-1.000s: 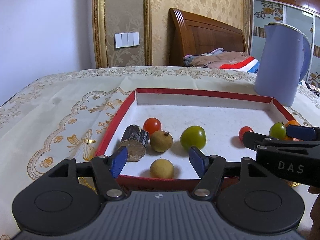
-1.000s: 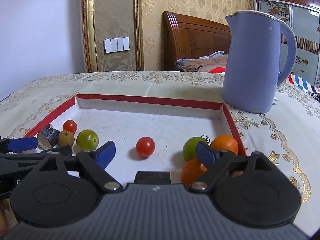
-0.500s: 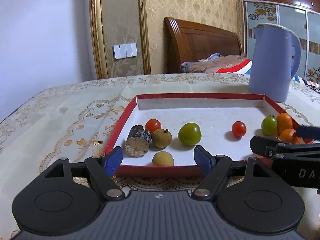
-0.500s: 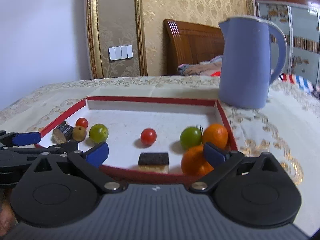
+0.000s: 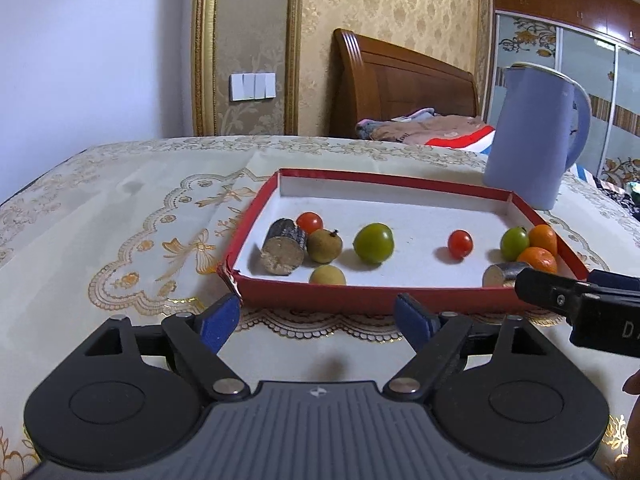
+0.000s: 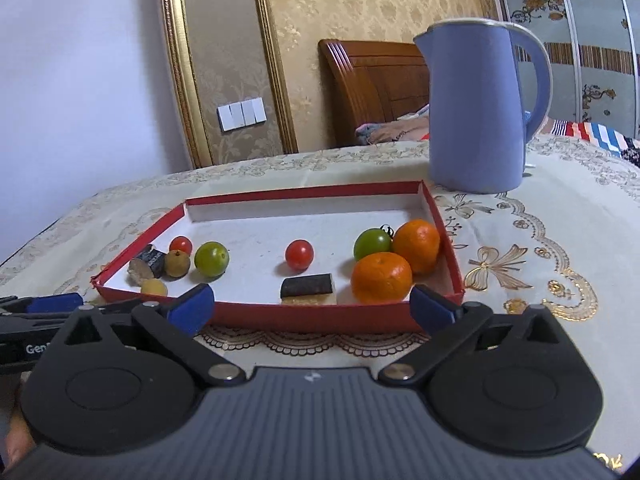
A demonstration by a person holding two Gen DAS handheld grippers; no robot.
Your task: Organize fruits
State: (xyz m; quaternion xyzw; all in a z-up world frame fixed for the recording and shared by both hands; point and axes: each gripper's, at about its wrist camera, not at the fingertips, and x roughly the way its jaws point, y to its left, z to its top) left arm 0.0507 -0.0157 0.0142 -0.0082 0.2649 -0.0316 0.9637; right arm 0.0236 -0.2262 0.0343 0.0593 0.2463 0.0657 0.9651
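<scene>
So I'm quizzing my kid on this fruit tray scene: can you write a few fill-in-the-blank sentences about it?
1. The fruit lies in a shallow tray whose outer rim is ____.
2. At the tray's right end, ____ oranges sit next to a green fruit.
3. The tall thing standing behind the tray is a ____ kettle.
4. Between the fingers of the right gripper there is ____ held.

Missing words: red; two; blue; nothing
</scene>
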